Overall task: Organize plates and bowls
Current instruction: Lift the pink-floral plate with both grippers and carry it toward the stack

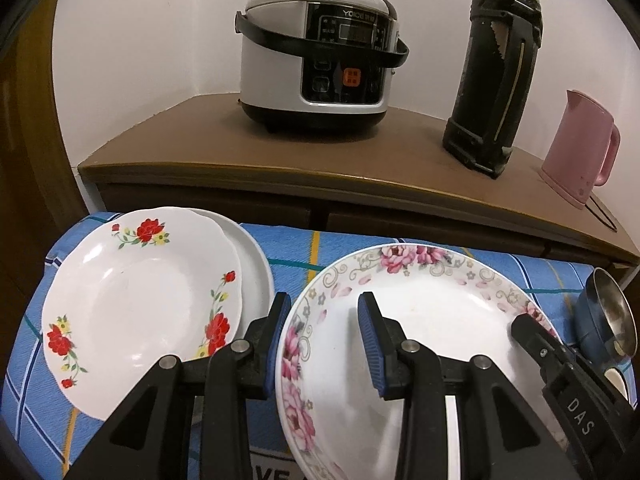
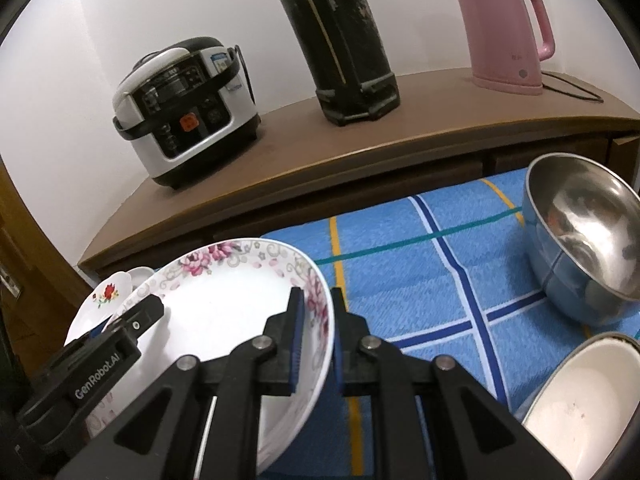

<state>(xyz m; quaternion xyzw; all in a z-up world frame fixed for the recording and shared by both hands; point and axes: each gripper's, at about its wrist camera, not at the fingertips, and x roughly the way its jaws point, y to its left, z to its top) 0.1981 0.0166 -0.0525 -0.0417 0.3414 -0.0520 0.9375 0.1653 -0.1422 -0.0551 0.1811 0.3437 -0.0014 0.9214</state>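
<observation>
Plates first: the pink-flowered plate [image 1: 400, 344] is held by both grippers and looks tilted up off the blue checked cloth [image 2: 420, 264]. Right gripper [image 2: 316, 344] is clamped tight on its right rim, pads pressing either side of the edge. Left gripper [image 1: 324, 344] straddles the left rim, jaws partly open with the rim between them; pad contact isn't clear from this angle, so that grip is probably light at best.

Done so far, judging by layout: the red-flowered plate [image 1: 140, 304] already sits on top of a plain white plate [image 1: 252, 264] at the left of the cloth, so a plate stack has started.

Left to do: the pink-flowered plate likely goes onto that stack just beside it. Bowls are untouched: a steel bowl [image 2: 584, 236] stands at the far right of the cloth, and a white-lined bowl [image 2: 576, 412] sits nearer, separate, not nested.

Rice cooker [image 1: 320, 52], dark flask [image 1: 496, 76] and pink kettle [image 2: 504, 28] stand on the brown counter [image 1: 280, 152] behind, clear of the work.
</observation>
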